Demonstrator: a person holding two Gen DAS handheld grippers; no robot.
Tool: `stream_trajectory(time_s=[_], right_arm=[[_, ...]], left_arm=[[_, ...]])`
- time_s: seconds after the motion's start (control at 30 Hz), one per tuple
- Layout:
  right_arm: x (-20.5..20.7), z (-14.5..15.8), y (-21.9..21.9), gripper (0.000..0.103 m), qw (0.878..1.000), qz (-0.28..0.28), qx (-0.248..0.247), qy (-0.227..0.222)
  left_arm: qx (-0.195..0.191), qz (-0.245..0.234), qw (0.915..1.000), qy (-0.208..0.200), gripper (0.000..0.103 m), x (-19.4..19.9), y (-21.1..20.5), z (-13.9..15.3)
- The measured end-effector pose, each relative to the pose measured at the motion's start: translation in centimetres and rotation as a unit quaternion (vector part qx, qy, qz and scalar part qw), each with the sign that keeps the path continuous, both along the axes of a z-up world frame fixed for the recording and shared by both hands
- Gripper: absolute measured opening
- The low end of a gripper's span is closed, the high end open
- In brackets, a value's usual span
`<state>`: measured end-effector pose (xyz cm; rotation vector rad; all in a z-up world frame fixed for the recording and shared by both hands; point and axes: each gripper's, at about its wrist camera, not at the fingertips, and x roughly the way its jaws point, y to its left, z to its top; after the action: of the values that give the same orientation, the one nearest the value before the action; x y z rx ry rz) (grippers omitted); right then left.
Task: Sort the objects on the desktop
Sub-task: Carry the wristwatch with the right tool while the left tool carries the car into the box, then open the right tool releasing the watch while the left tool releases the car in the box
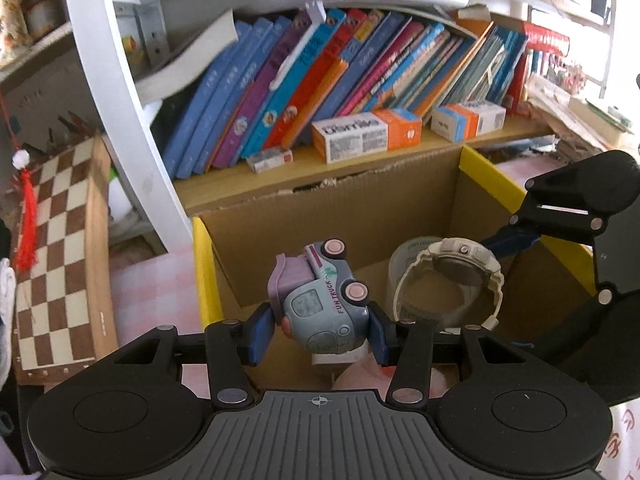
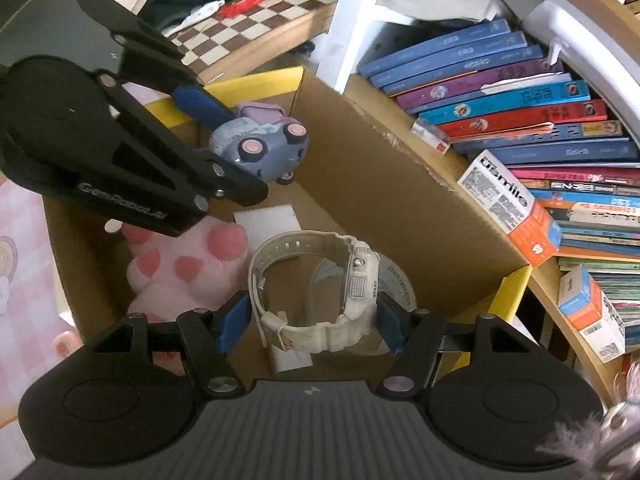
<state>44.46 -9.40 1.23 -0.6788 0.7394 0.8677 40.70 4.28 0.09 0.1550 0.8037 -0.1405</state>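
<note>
My left gripper [image 1: 320,330] is shut on a grey-blue toy truck [image 1: 320,304] with pink wheels, held above the open cardboard box [image 1: 340,216]. In the right wrist view the same truck [image 2: 260,148] hangs over the box's far side between blue pads. My right gripper [image 2: 314,318] is shut on a cream wristwatch [image 2: 320,284], also over the box [image 2: 400,200]. The watch [image 1: 448,280] shows in the left wrist view to the right of the truck. A pink plush paw [image 2: 184,268] and a tape roll [image 2: 396,280] lie in the box.
A shelf of leaning books [image 1: 320,80] with small orange-and-white cartons [image 1: 366,134] runs behind the box. A chessboard [image 1: 56,256] leans at the left beside a white shelf post [image 1: 120,92]. White cards [image 2: 268,220] lie on the box floor. The desk cover is pink [image 2: 20,260].
</note>
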Motion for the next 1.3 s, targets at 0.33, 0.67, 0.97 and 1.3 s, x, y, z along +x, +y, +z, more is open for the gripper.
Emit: stream_trajectory(time_s=[0.33, 0.67, 0.97, 1.3], right_arm=[[0.8, -0.9, 0.4, 0.065, 0.999, 0.004, -0.017, 0.028], [1.0, -1.0, 0.5, 0.065, 0.999, 0.002, -0.019, 0.04], [1.1, -1.1, 0.6, 0.066, 0.999, 0.002, -0.021, 0.042], [0.9, -0.9, 0.5, 0.073, 0.999, -0.007, -0.016, 0.032]], left_arm=[[0.007, -0.009, 0.9998, 0.018, 0.047, 0.9, -0.5, -0.7], [0.026, -0.018, 0.9991, 0.029, 0.048, 1.1, -1.1, -1.0], [0.023, -0.014, 0.9992, 0.03, 0.045, 1.1, -1.0, -0.9], [0.03, -0.018, 0.9993, 0.015, 0.063, 0.1, -1.3, -0.3]])
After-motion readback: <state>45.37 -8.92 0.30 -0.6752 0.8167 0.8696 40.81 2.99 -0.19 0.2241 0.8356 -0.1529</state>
